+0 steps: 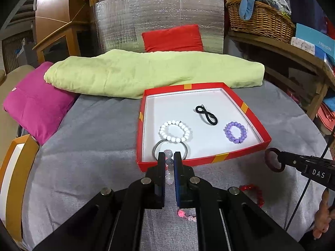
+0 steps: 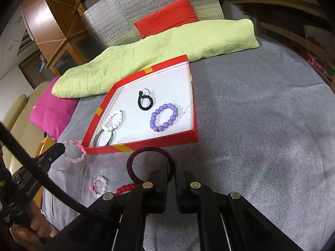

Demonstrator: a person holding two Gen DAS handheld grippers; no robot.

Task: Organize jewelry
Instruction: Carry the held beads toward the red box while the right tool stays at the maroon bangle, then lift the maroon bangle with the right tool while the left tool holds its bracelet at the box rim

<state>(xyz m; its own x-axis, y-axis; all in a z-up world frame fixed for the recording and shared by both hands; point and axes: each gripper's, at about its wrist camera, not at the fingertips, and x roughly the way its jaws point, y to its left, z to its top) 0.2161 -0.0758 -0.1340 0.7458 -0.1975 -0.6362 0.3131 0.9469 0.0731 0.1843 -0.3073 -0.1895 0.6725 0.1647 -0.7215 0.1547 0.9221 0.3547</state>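
A red box with a white floor holds a white bead bracelet, a purple bead bracelet, a black hair tie and a metal bangle. My left gripper is shut on a pale pink bead bracelet just above the box's near wall. My right gripper is shut on a dark maroon hair tie, short of the box. On the grey cloth lie a small pink bracelet and a red bead bracelet.
A folded green cloth lies behind the box, with a magenta cushion at its left and a red cushion against a silver foil panel. A wicker basket sits on a wooden shelf at the right. A person's hand grips the left handle.
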